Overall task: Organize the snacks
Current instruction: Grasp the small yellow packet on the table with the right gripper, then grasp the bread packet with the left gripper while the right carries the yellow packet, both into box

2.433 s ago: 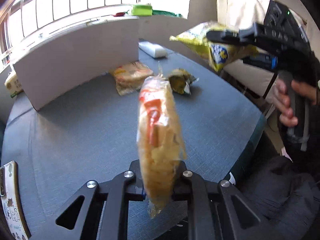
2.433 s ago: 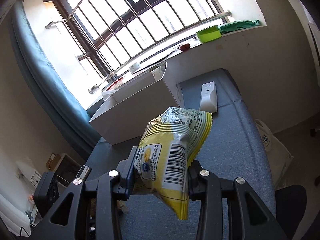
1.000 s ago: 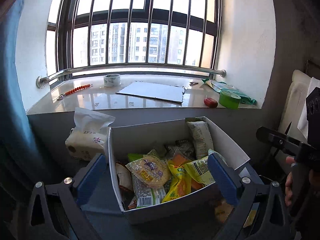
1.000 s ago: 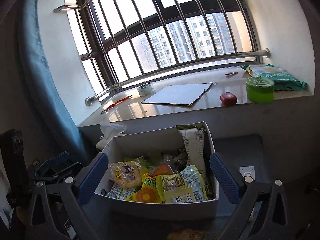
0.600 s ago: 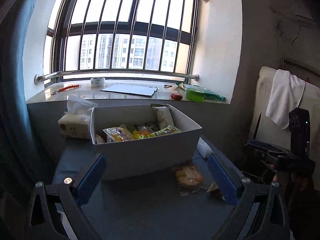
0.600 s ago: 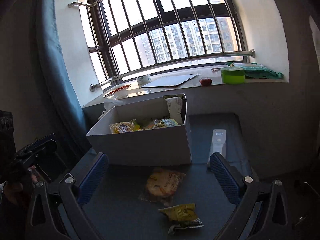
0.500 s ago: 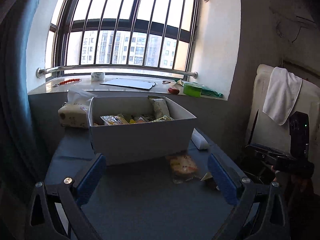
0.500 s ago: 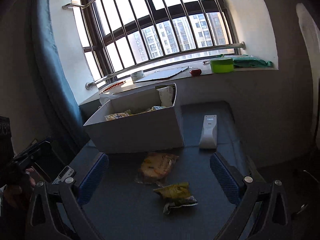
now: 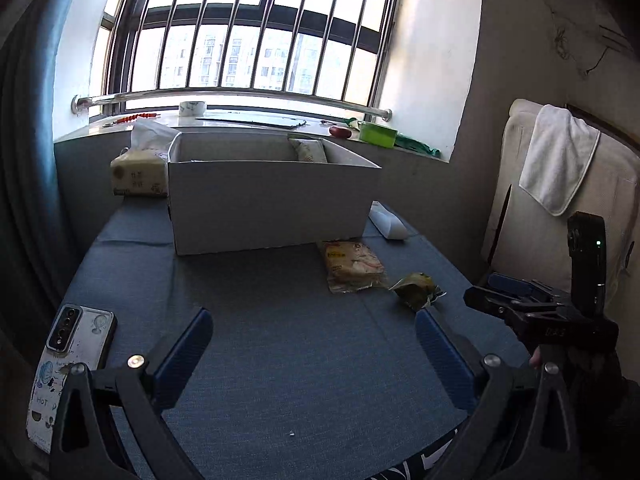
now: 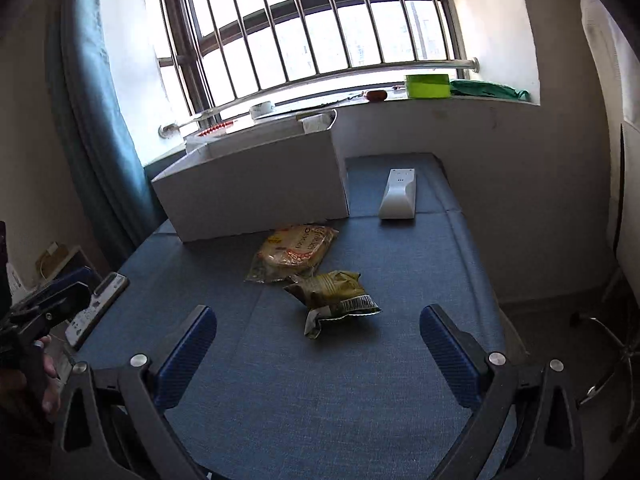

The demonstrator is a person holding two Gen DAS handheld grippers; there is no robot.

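Note:
A white box [image 9: 268, 196] stands at the back of the blue table [image 9: 280, 340]; a snack pack [image 9: 308, 150] sticks up inside it. The box also shows in the right wrist view [image 10: 256, 188]. Two snacks lie in front of it: a flat orange-yellow pack [image 9: 350, 264] [image 10: 294, 250] and a crumpled olive-yellow bag [image 9: 416, 290] [image 10: 334, 294]. My left gripper [image 9: 316, 344] is open and empty, low over the table's front. My right gripper [image 10: 316, 344] is open and empty, just short of the olive bag; it also shows in the left wrist view [image 9: 532, 308].
A phone [image 9: 68, 364] lies at the front left edge. A white remote [image 10: 398, 194] lies right of the box. A tissue pack [image 9: 140, 168] stands left of the box. The windowsill holds a green tub [image 10: 426, 86]. A chair with a towel [image 9: 556, 160] stands right.
Both grippers held snack bags 2.4 s ago, opened over the box, and have since drawn back and down to the table's front, open and empty.

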